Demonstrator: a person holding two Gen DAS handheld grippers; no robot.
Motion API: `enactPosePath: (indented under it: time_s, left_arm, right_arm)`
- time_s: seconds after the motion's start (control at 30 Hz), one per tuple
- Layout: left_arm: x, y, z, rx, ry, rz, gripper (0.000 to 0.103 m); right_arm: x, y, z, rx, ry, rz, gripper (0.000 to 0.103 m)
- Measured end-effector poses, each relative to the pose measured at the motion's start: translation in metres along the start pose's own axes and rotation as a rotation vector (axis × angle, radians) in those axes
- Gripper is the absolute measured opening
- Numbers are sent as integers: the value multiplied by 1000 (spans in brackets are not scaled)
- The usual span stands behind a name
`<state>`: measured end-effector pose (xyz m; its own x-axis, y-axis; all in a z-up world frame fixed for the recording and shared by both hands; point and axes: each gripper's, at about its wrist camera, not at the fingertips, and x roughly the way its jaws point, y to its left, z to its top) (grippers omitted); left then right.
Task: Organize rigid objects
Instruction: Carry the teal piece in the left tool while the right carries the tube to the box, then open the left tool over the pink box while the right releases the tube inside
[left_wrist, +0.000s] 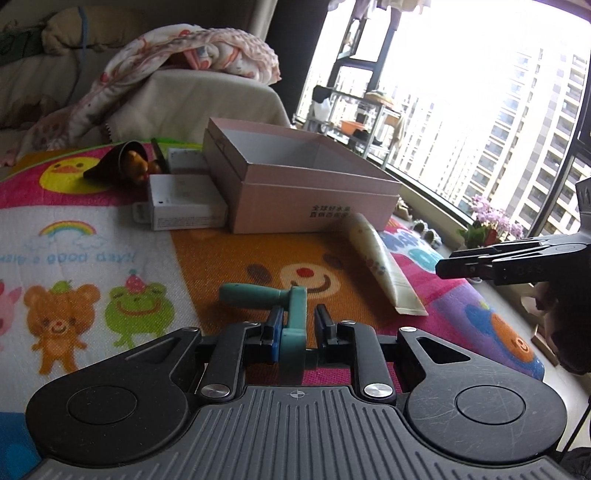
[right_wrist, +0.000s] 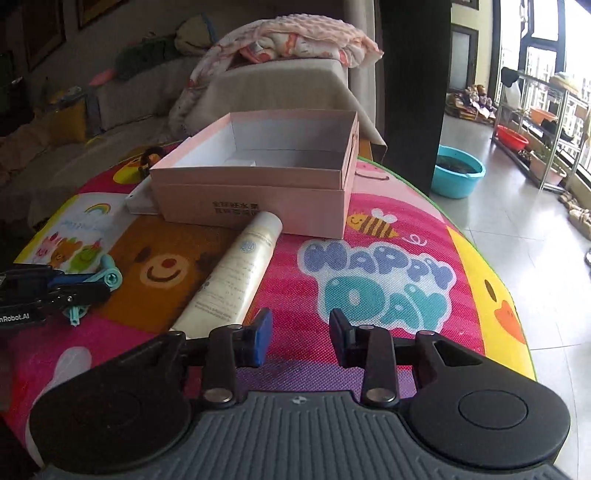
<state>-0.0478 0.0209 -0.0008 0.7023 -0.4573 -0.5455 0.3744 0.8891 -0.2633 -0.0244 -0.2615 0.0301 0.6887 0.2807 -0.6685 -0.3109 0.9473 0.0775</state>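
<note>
Both jaws of the left gripper (left_wrist: 297, 325) stand close together around a teal tool (left_wrist: 291, 325), its flat bar running between the 2 pads and its round handle sticking out to the left over the mat; the right wrist view shows the same grip from the side, with the tool's pale end poking out under the fingers. Jaws of the right gripper (right_wrist: 300, 338) stand partly apart with nothing between them, above the pink part of the cartoon play mat (right_wrist: 369, 266). No earlier picture is given, so only this stance can be told.

Just left of the right gripper's blue pad lies a cream tube (right_wrist: 236, 277), flat on the mat, its cap end touching or nearly touching the front wall of the pink box (right_wrist: 258, 206). That box sits open near the middle of the mat, with a pale interior; a small white item lies in its far left corner, too unclear to name. Against the box's left side rest 2 white cartons (left_wrist: 184, 203), 1 behind the other. Behind them a dark cone-shaped cup (left_wrist: 122, 162) lies tipped on its side with small brown figures (left_wrist: 138, 166) at its mouth. A patterned blanket (left_wrist: 192, 51) is draped over a beige seat beyond the mat.
</note>
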Motion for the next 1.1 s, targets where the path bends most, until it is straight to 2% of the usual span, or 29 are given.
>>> enactPosePath:
  time_s: [0.07,0.23,0.37,0.43,0.5,0.7,0.9,1.0,1.1]
  left_arm:
    - [0,1,0,-8,1,2,21]
    - [-2,0,-1,-10,-4,7,21]
    - [-4,0,-2,-11,-14,6,21]
    - [-4,1,-1,-13,-17,3,21]
    - [-5,0,-2,-11,-20,3,21]
    - [-10,-9,-3,42,-40,13,21]
    - [-20,-29,-4,104,-29,-52,21]
    - [-36,-42,20,148,-95,-98,21]
    - [-52,-57,68,233,-207,-98,21]
  right_arm:
    - [-2,7,4,35,-34,12,61]
    - [33,28,26,159,-71,3,62]
    - [72,49,39,114,-53,-76,62]
    - [83,56,39,62,-31,-121,57]
    - [85,58,36,33,2,-109,37]
    - [36,59,20,-25,4,-17,35]
    - [-39,58,15,-61,-121,9,35]
    - [-69,57,27,-67,-201,15,35]
    - [-84,53,51,-77,-300,-12,35]
